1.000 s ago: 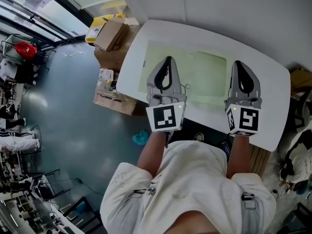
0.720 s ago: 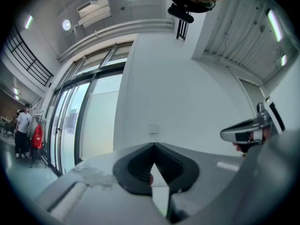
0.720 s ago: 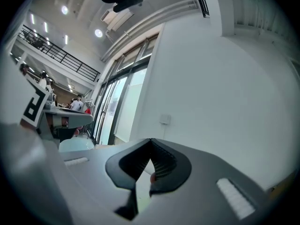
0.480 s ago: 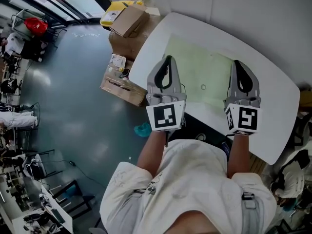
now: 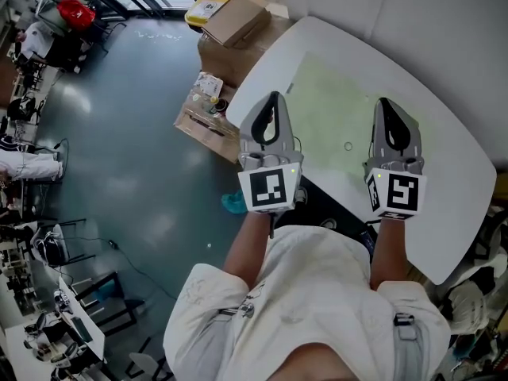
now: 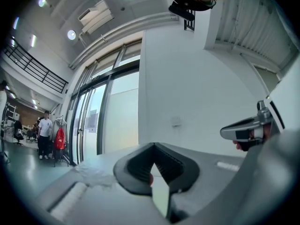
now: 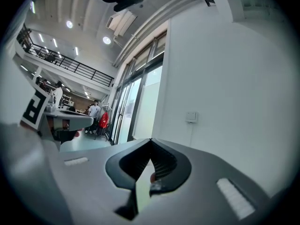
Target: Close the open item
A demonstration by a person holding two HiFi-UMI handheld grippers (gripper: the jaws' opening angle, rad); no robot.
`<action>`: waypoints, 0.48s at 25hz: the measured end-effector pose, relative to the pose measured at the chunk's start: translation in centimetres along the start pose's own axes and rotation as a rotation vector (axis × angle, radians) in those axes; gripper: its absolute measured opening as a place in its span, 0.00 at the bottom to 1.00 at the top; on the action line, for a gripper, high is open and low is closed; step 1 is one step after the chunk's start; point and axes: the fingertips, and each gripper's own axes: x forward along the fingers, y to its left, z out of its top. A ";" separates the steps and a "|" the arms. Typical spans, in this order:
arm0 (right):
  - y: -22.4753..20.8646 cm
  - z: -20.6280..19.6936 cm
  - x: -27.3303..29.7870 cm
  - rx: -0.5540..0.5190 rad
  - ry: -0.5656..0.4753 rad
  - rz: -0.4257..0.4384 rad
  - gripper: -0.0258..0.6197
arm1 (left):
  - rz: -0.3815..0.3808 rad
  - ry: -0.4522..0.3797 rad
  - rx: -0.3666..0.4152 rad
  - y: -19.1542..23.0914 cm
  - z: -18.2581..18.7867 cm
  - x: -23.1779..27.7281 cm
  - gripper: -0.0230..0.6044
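I see no open item on the table in any view. My left gripper [image 5: 274, 98] and my right gripper [image 5: 386, 102] are held side by side above the near edge of a white table [image 5: 444, 205] that carries a pale green mat [image 5: 333, 105]. Both are shut, jaws meeting at the tips with nothing between them. The left gripper view [image 6: 153, 145] and the right gripper view [image 7: 150, 140] look over closed jaws at a white wall and tall windows. A small ring-like mark [image 5: 348, 146] lies on the mat between the grippers.
Cardboard boxes [image 5: 238, 18] and a low box of small items [image 5: 208, 121] stand on the floor left of the table. A blue object [image 5: 234, 203] lies on the floor by my left arm. People and racks stand far off at the left.
The head view has swung: the table and boxes have slid up and to the right in the picture. Both grippers keep their places in the view and stay shut.
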 end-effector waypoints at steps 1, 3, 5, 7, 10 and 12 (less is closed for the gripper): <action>0.2 -0.2 0.2 0.001 0.003 0.005 0.04 | 0.003 0.005 -0.001 0.2 -0.3 0.1 0.04; 0.4 -0.6 0.7 0.002 0.009 0.012 0.04 | 0.005 0.017 0.002 0.5 -1.0 0.3 0.04; 0.6 -0.8 1.2 0.004 0.015 0.016 0.04 | 0.007 0.028 0.001 0.9 -1.5 0.5 0.04; 0.8 -1.0 1.6 0.006 0.021 0.018 0.04 | 0.007 0.038 -0.008 1.2 -2.0 0.7 0.04; 1.0 -1.5 2.0 0.009 0.030 0.023 0.04 | 0.011 0.053 -0.009 1.3 -2.8 1.0 0.04; 1.0 -1.9 2.1 0.008 0.040 0.025 0.04 | 0.016 0.063 -0.015 1.5 -3.5 1.1 0.04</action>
